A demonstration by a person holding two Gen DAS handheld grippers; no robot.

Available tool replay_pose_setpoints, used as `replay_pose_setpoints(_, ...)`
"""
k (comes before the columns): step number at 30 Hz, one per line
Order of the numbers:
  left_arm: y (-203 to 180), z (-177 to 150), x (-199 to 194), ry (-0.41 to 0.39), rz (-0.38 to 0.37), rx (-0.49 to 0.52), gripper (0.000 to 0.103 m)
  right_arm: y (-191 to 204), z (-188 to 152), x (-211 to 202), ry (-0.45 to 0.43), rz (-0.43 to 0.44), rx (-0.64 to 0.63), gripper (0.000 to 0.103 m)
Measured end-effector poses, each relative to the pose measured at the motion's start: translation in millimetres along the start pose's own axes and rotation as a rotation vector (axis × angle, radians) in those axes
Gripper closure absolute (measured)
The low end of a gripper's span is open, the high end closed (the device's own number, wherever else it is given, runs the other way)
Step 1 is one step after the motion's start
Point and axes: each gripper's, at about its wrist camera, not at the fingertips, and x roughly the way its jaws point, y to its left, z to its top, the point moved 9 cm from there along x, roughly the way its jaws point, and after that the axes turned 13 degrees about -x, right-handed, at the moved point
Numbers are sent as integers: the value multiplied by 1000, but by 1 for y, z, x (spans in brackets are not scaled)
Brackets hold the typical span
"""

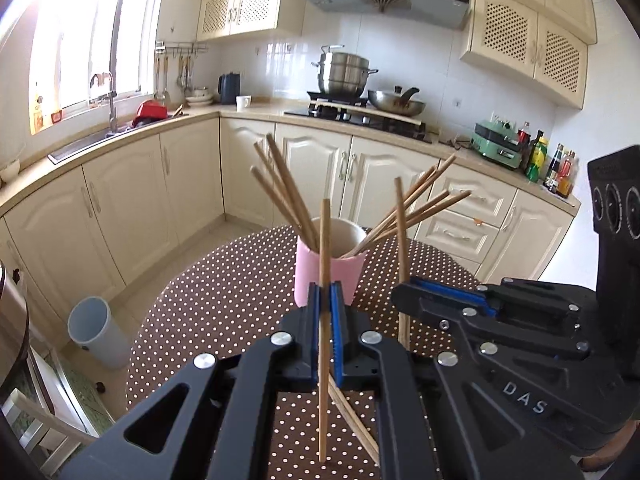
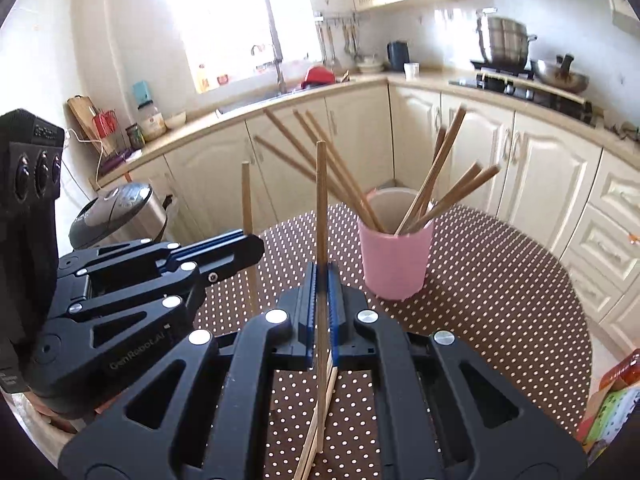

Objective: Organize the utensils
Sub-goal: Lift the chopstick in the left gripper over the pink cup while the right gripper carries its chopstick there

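Observation:
My left gripper [image 1: 325,294] is shut on one wooden chopstick [image 1: 325,240], which stands upright between the blue pads. My right gripper [image 2: 321,276] is shut on a second upright chopstick [image 2: 321,200]. Each gripper shows in the other's view: the right gripper [image 1: 402,298] with its chopstick [image 1: 400,232], the left gripper [image 2: 254,248] with its chopstick [image 2: 247,200]. Just beyond both stands a pink cup [image 1: 308,272] [image 2: 396,268] with several chopsticks fanned out in it. A few loose chopsticks [image 1: 356,420] [image 2: 316,432] lie on the table under the grippers.
The round table [image 1: 224,300] [image 2: 500,300] has a brown polka-dot cloth. A grey bin [image 1: 96,332] stands on the floor at left, a rice cooker [image 2: 116,216] beyond the table edge. A colourful box [image 2: 612,408] lies at the table's right edge. Kitchen cabinets ring the room.

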Motion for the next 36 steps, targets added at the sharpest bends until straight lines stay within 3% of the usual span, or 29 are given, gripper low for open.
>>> replay_pose_setpoints(14, -26, 49, -18, -132, -39, 18, 97, -20, 27, -39, -129, -79, -11, 97)
replay_pose_setpoints(28, -41, 120, -17, -313, -47, -68, 97, -49, 81, -55, -259, -131, -1, 97)
replay_pose_setpoints(36, -44, 148, -4, -374, -73, -100, 97, -65, 106, -57, -324, -178, -15, 97)
